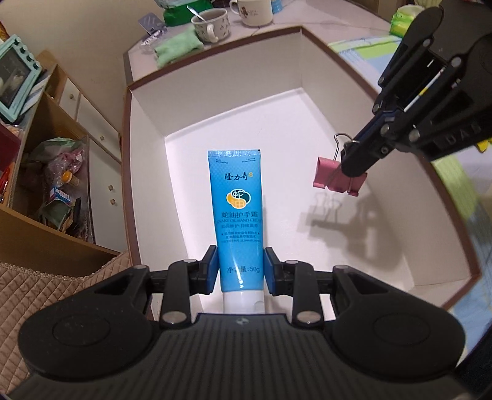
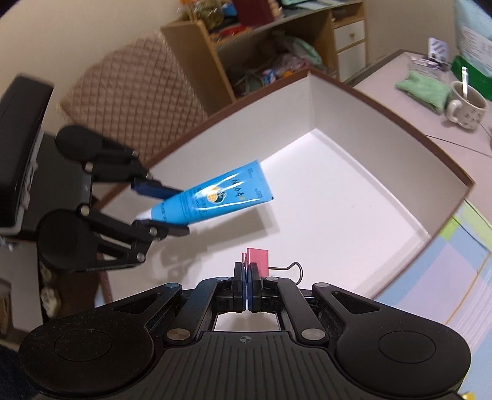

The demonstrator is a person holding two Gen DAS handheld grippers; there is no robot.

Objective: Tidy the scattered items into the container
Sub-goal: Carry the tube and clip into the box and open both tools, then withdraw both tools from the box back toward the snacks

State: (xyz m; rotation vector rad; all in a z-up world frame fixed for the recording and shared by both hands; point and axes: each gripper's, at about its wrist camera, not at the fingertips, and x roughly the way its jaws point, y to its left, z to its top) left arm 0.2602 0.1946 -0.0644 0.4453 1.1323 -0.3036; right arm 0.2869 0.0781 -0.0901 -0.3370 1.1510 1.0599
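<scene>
White card lined the open box (image 1: 233, 101), its brown rim framing both grippers as they hung over its bare floor. The left gripper (image 1: 240, 268) pinched a blue hand-cream tube (image 1: 236, 215) near its white cap, the fingers (image 1: 211, 270) pressed against either side, and the tube was held above the box floor with its crimped end pointing toward the far wall. Beside the tube, the right gripper (image 2: 247, 281) held a pink binder clip (image 2: 257, 261) clear of the floor, fingers (image 2: 238, 283) squeezed nearly together on the clip's body, one wire handle sticking out sideways. Nothing lay between either item and the box floor beneath; only their shadows fell there. Beyond the box's far wall, on the bench (image 1: 246, 34), sat a mug with a spoon (image 1: 212, 26), a second mug (image 1: 253, 12) and a folded green cloth (image 1: 176, 47). A wooden shelf unit (image 1: 46, 197) crammed with packets stood off the box's left side.
</scene>
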